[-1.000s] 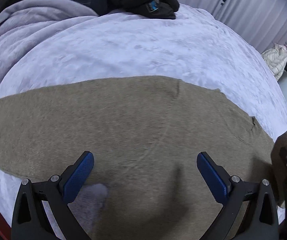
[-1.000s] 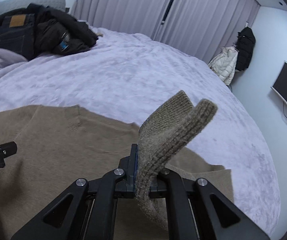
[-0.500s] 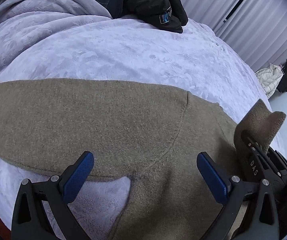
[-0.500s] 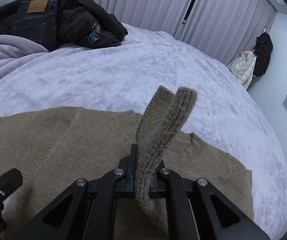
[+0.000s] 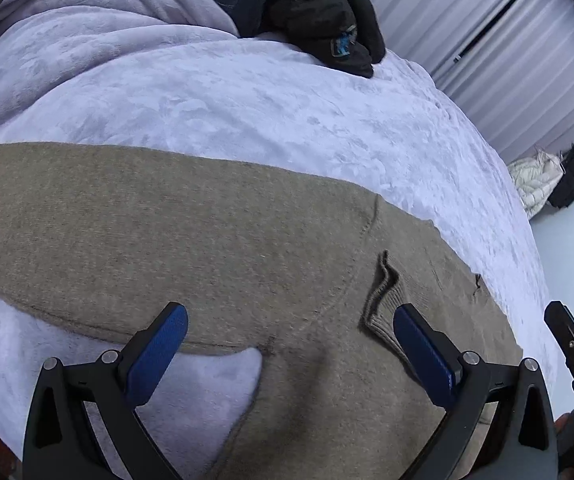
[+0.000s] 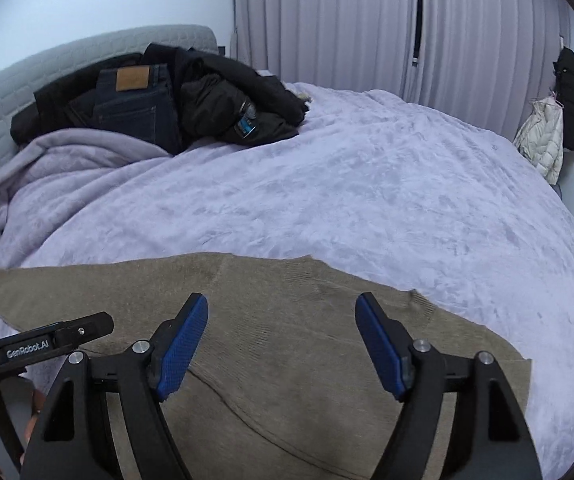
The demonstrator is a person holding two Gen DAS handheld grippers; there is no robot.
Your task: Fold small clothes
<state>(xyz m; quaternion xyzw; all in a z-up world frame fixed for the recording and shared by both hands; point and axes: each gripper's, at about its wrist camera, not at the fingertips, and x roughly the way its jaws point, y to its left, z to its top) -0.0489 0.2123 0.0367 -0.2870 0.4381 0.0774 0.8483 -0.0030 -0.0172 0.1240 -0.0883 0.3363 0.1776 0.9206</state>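
Note:
A tan knit sweater (image 5: 191,240) lies spread on the lilac bedspread (image 5: 247,112). One sleeve stretches off to the left. The other sleeve's ribbed cuff (image 5: 383,300) lies folded in on the body, just inside my left gripper's right pad. My left gripper (image 5: 291,340) hovers open over the sweater with nothing between its blue pads. In the right wrist view the sweater (image 6: 287,360) fills the foreground. My right gripper (image 6: 283,340) stands above it, jaws opening and nothing between them. The left gripper's body (image 6: 39,346) shows at that view's left edge.
A pile of dark jackets and jeans (image 6: 167,100) sits at the head of the bed against a grey headboard (image 6: 27,80). Pale curtains (image 6: 367,20) hang behind. A white jacket and a black one (image 6: 555,120) hang at the right wall.
My right gripper let go of the ribbed cuff it was shut on and lifted away. The cuff now lies flat on the sweater's body. The left gripper shifted a little across the sweater.

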